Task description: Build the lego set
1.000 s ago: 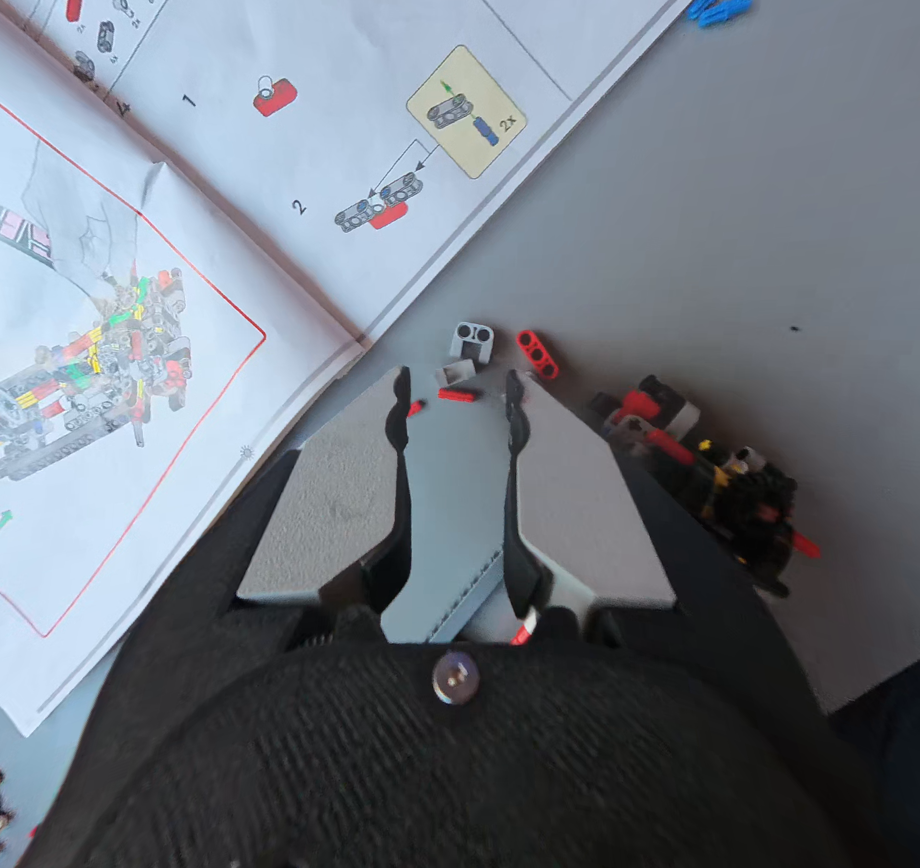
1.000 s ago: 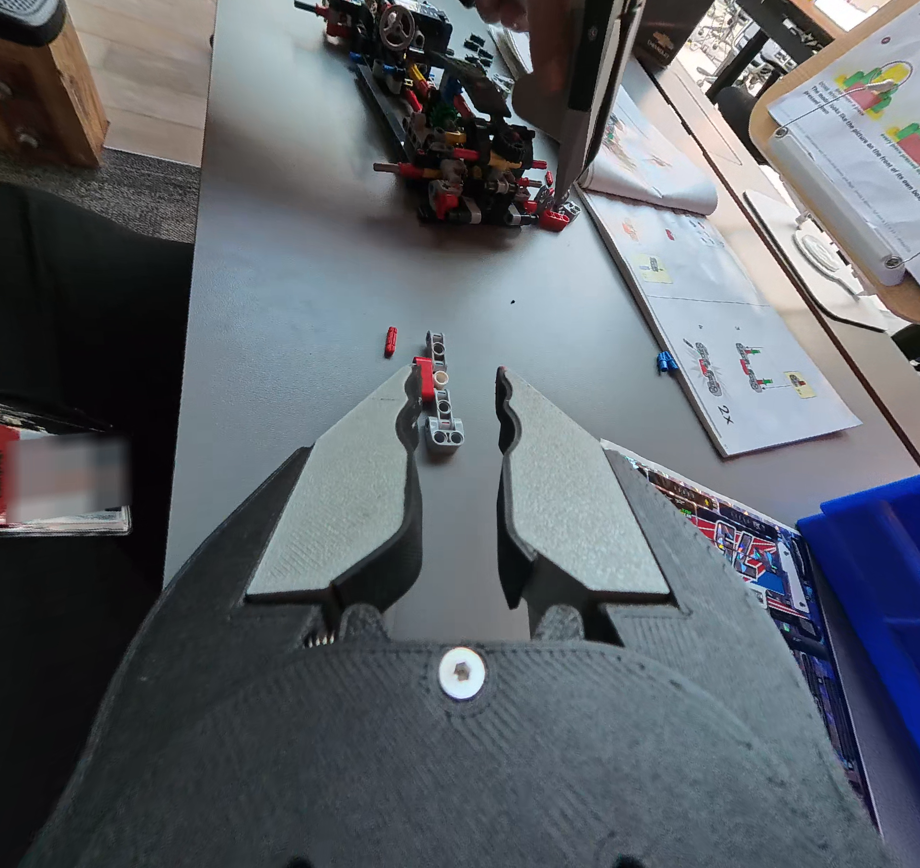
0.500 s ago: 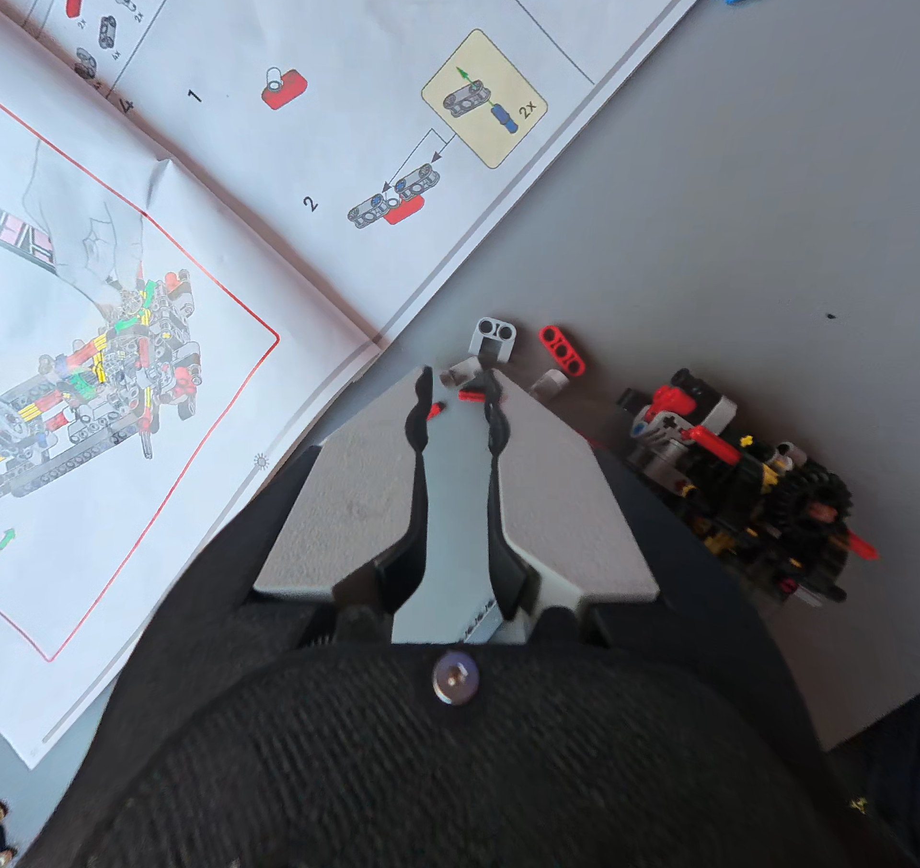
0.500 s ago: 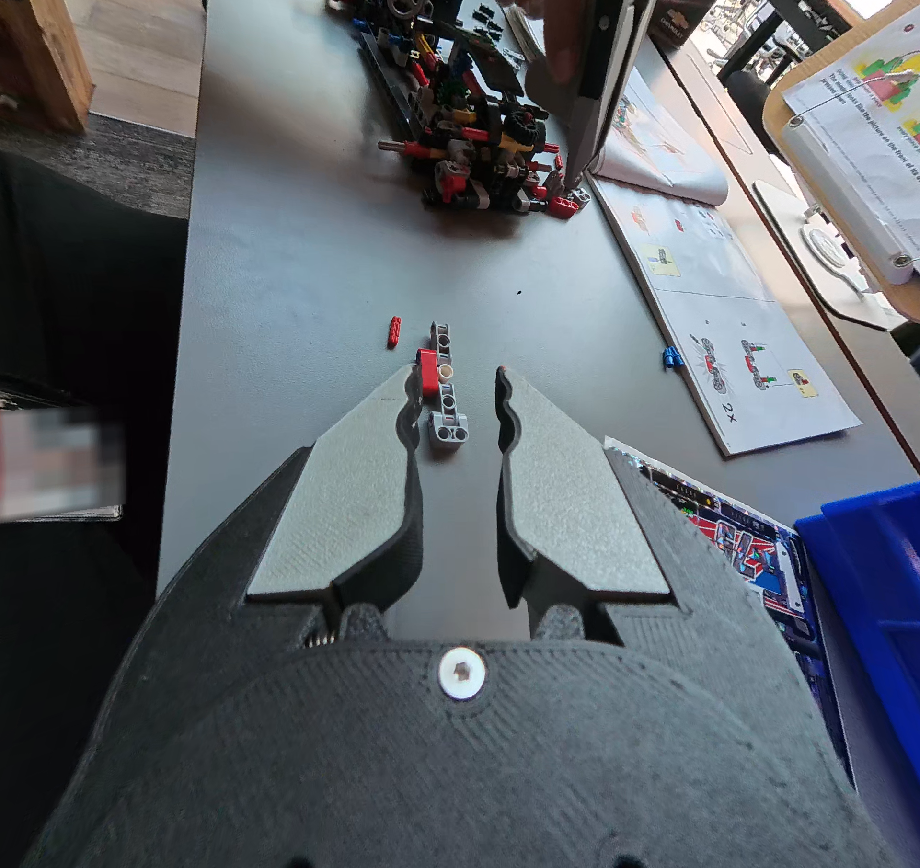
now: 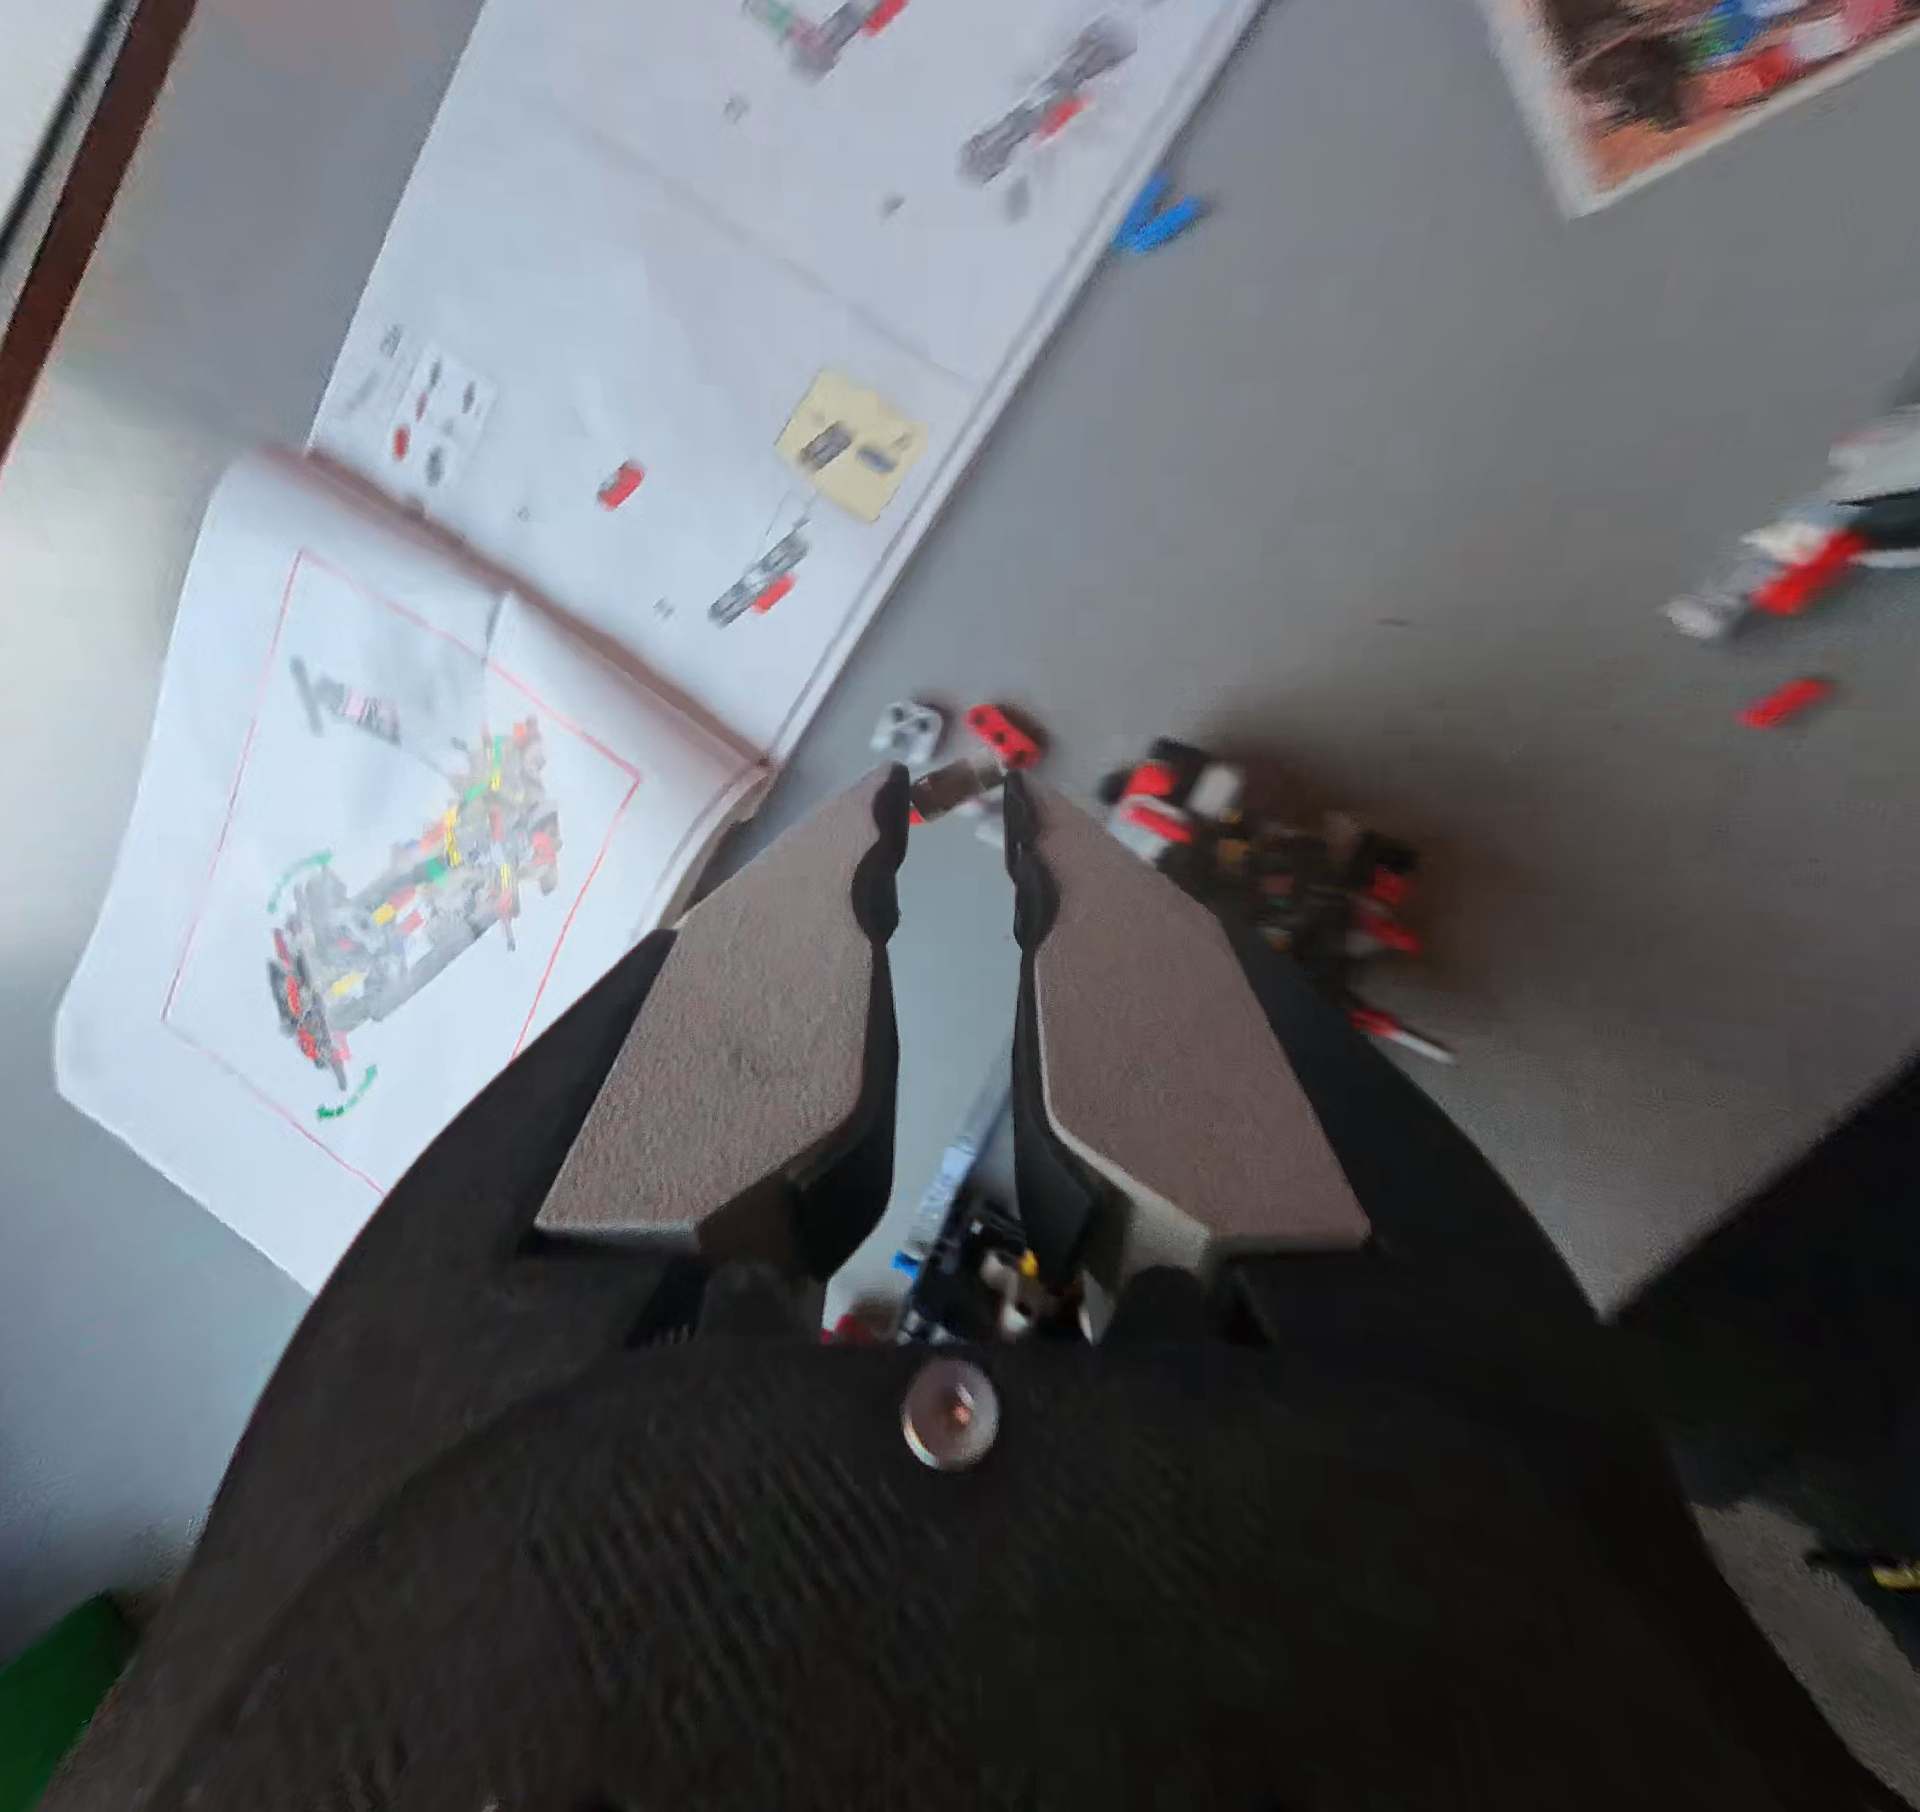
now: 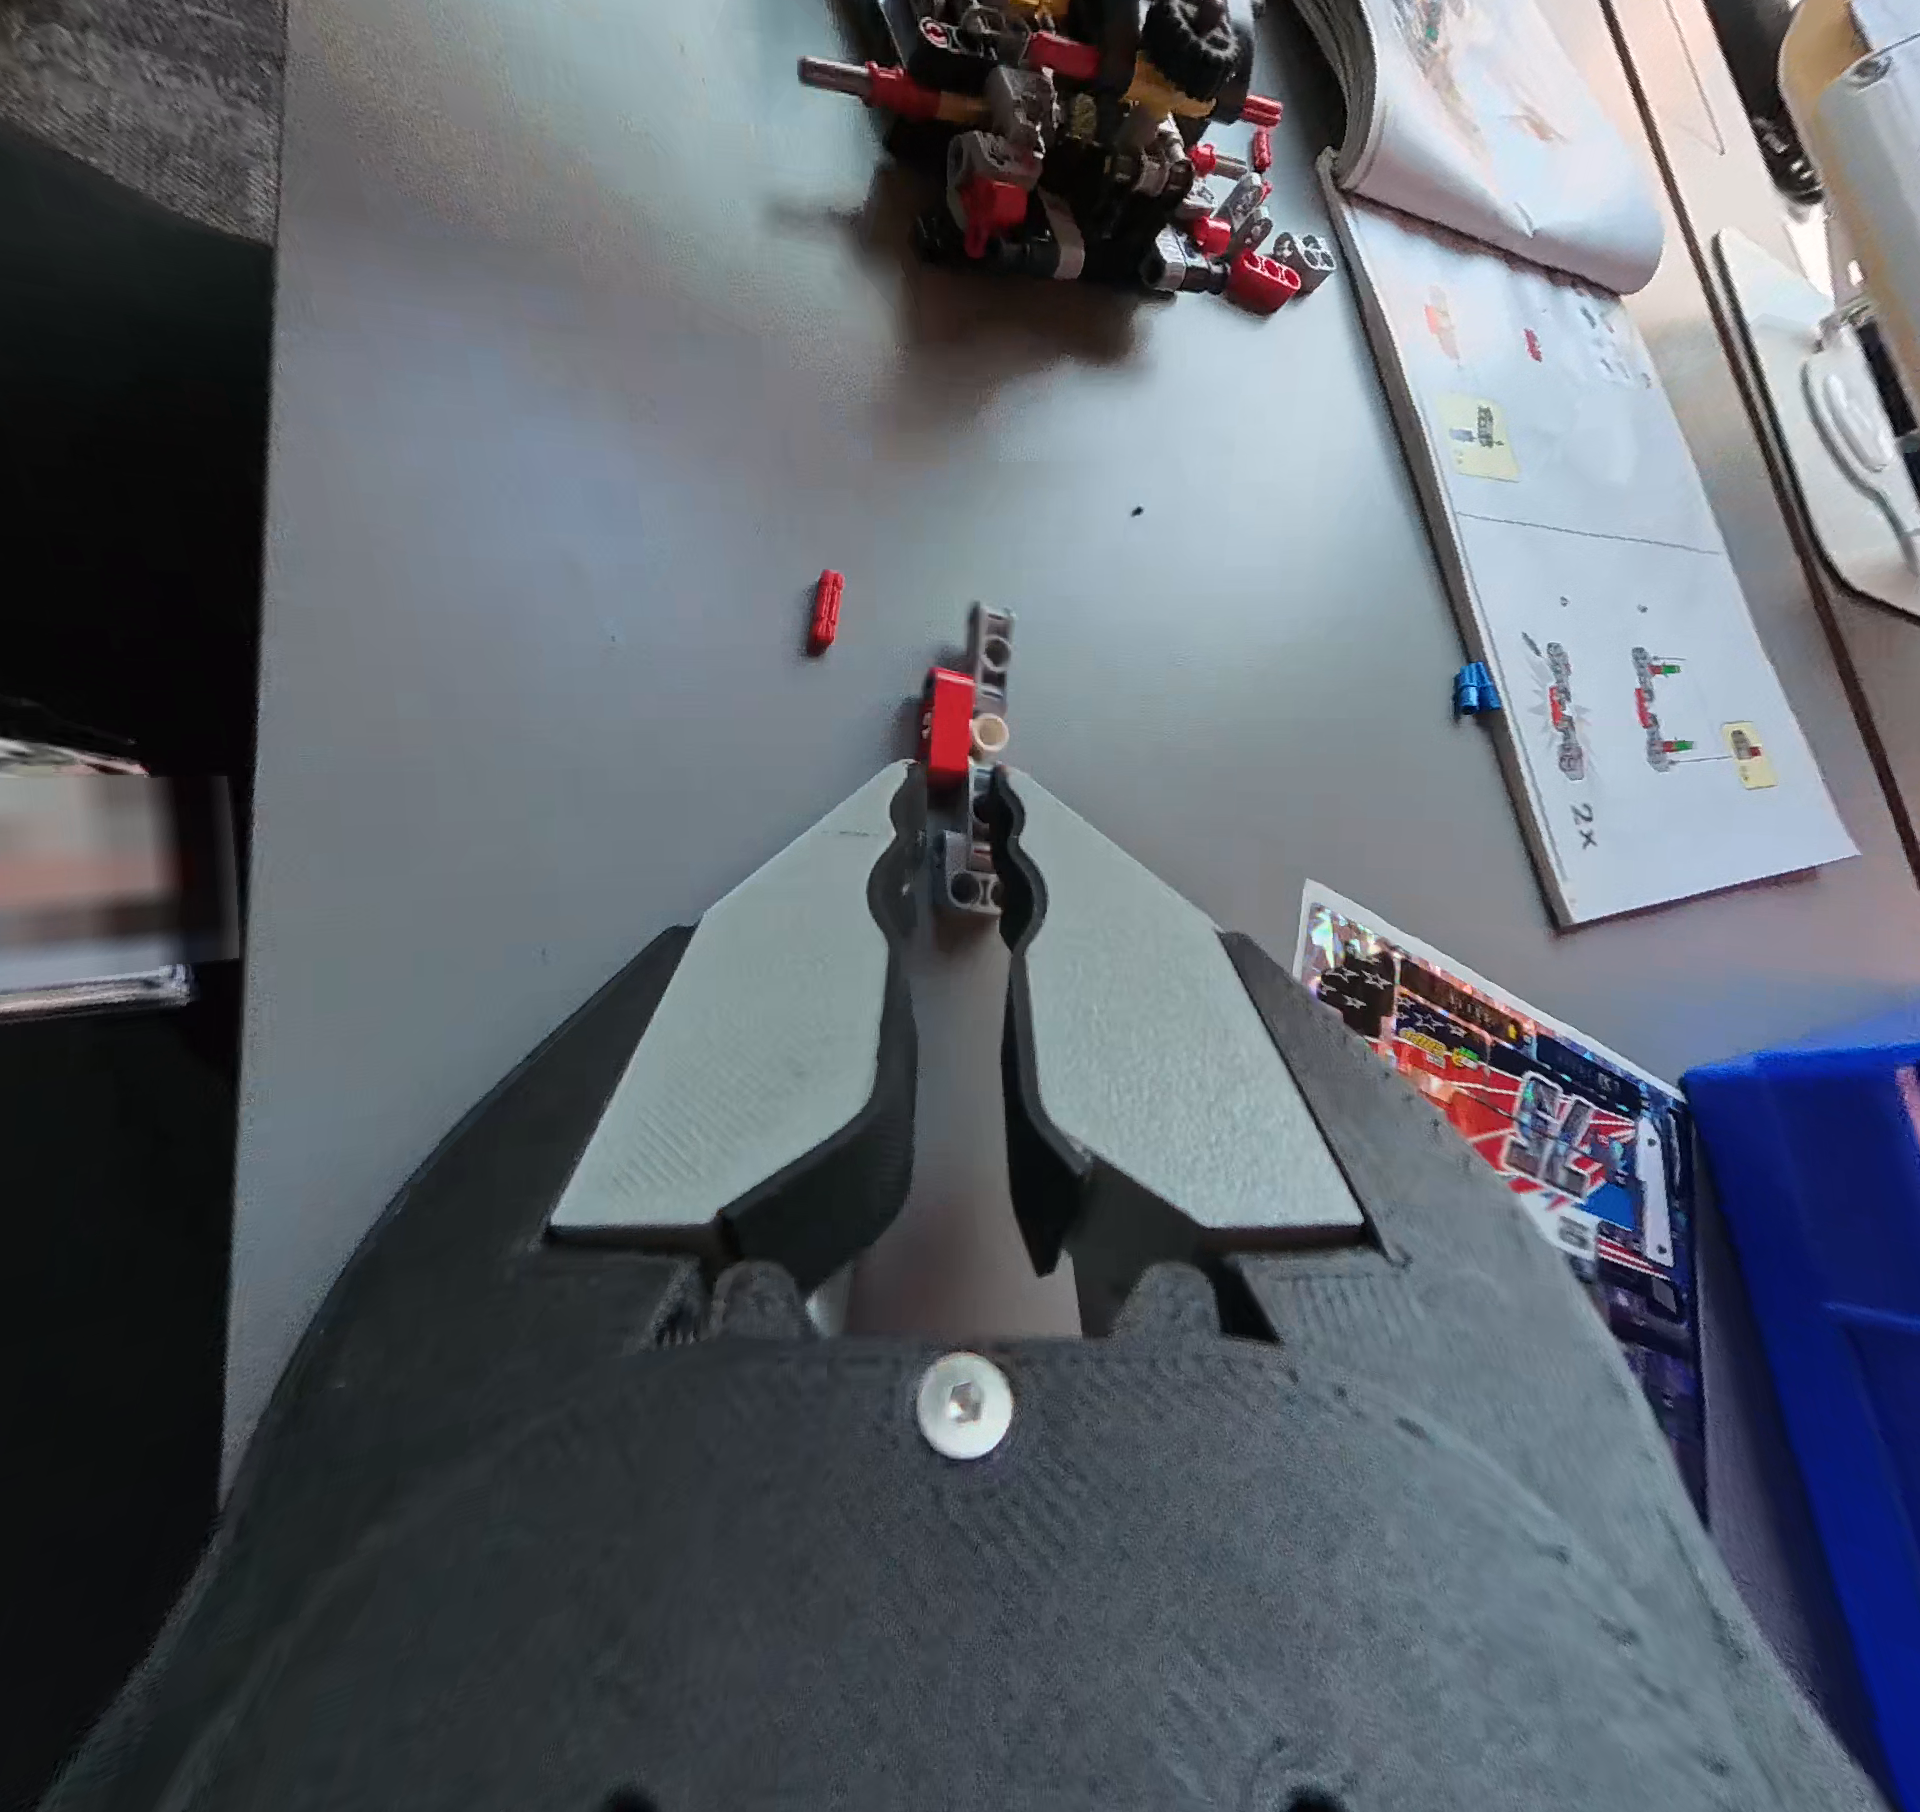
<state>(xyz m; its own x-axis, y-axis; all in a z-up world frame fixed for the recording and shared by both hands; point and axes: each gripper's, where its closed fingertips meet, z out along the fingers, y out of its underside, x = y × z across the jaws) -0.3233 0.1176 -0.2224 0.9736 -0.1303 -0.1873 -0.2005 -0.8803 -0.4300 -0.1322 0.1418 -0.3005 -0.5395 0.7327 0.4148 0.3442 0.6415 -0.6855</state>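
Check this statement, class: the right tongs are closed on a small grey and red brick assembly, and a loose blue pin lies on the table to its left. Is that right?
One error: the loose pin left of the grey and red brick assembly is red, not blue, as the right wrist view shows. The right tongs do grip that assembly.

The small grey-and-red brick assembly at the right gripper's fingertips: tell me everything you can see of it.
The assembly is a slim grey plastic beam with round holes, a red block clipped to its left side and a tan pin end showing beside that. Its near end, with a grey connector, sits between the right gripper's black pads, which press on both sides; the far end sticks out over the grey table.
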